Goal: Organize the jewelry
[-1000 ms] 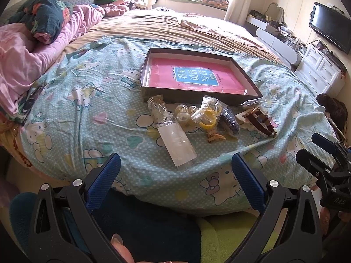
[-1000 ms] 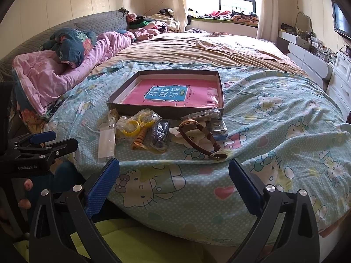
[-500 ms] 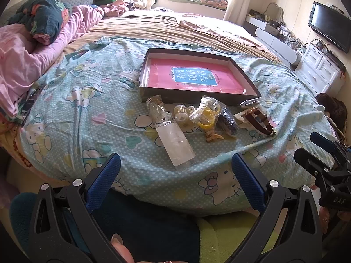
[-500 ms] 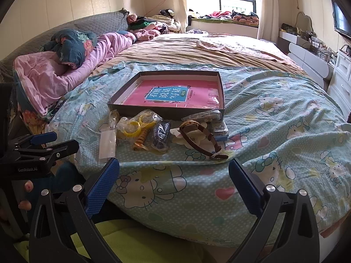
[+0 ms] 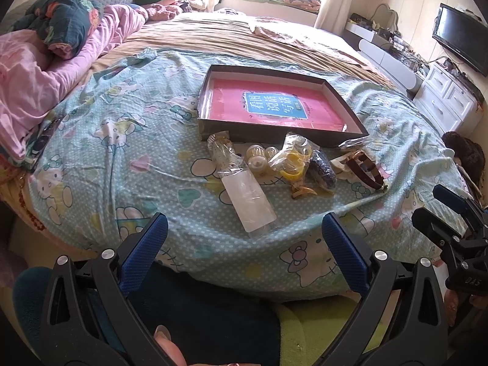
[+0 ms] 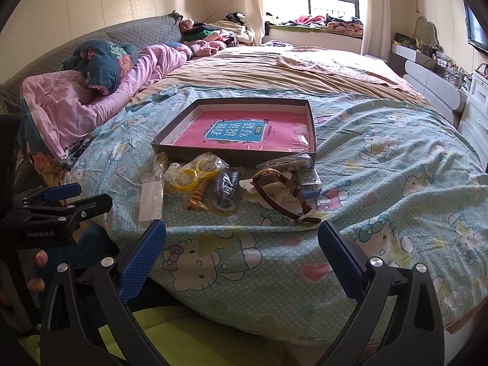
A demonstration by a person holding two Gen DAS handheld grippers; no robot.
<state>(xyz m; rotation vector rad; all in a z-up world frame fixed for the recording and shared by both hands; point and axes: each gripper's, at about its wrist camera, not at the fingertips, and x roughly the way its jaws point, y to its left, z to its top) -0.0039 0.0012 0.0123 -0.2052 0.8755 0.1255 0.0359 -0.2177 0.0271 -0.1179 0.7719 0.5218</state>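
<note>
The watch (image 6: 282,193) lies on the bed (image 6: 381,189) before the tray (image 6: 235,155), beside a dark pouch (image 6: 227,189) and yellow bangles (image 6: 189,180). Left gripper (image 5: 244,248) and right gripper (image 6: 242,250) hover spread wide, empty. Pink bedding (image 6: 76,106) lies left.

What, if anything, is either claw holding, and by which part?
Nothing. The left claw and right claw both hang open short of the jewelry on the bed.
</note>
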